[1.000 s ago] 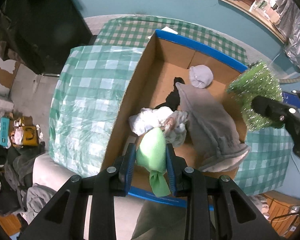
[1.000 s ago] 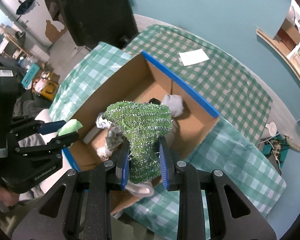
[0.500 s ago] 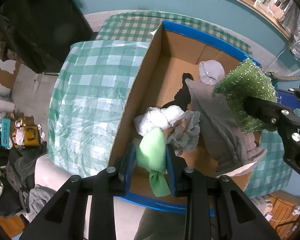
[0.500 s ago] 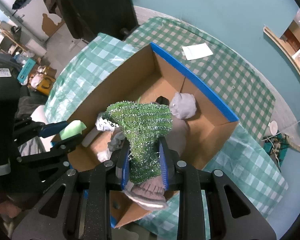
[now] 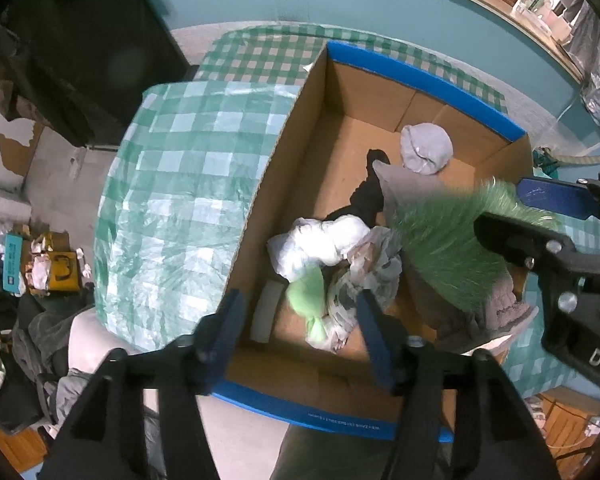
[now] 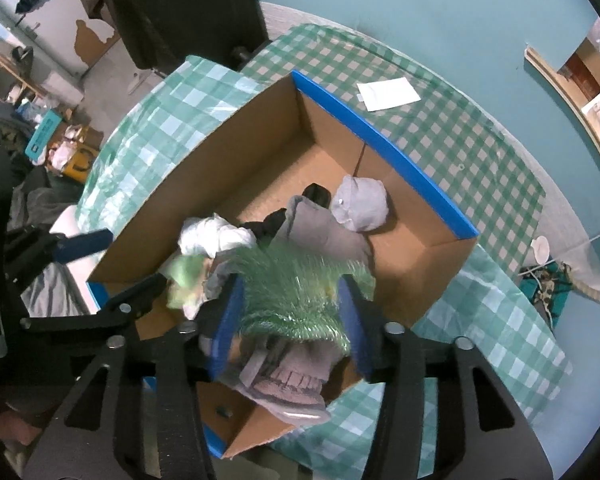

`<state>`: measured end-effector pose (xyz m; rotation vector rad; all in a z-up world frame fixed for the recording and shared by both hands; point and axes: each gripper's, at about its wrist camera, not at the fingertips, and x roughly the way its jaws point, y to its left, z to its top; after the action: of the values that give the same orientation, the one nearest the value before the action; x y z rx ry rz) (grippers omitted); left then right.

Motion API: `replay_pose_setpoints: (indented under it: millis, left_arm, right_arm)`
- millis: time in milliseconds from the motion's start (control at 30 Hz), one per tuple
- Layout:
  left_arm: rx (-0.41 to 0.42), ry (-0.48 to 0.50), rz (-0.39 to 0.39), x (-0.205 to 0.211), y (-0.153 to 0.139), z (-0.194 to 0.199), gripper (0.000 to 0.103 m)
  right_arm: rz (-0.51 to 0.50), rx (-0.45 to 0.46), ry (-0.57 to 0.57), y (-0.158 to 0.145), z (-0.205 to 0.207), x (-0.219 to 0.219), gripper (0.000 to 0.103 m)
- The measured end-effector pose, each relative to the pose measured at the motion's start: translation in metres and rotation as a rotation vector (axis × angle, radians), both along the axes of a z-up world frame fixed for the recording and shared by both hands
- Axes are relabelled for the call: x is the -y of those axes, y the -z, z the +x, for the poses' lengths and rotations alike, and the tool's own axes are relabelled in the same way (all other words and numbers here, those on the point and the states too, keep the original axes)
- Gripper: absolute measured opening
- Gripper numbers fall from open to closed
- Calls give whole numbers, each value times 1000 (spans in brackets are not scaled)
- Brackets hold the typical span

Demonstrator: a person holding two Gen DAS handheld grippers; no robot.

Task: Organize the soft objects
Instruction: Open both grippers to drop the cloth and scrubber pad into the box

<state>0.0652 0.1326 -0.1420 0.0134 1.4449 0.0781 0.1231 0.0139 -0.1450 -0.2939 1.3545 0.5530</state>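
My left hand-held gripper (image 5: 300,320) is matte black with blue pads; my right hand-held gripper (image 6: 290,320) matches, silver screws at its joints, white lettering on its body.

Dim, bluish indoor light. Fisheye bending darkens the corners. Between the fingers, the glittery green cloth (image 6: 296,300) and light green cloth (image 5: 308,292) smear with motion blur.
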Motion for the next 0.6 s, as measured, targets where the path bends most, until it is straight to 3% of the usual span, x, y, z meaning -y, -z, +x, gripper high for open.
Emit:
replay_pose_setpoints:
  millis: [267, 433, 600]
  left_arm:
    - [-3, -11, 3, 2, -8, -3, 62]
    - [28, -1, 5, 6, -24, -9, 70]
    - [51, 6, -4, 12, -40, -10, 71]
  right_arm:
    - [-4, 16, 5, -13, -2, 10, 64]
    - [14, 33, 24, -28, -4, 20, 71]
    - [44, 49, 50, -45, -7, 31, 72]
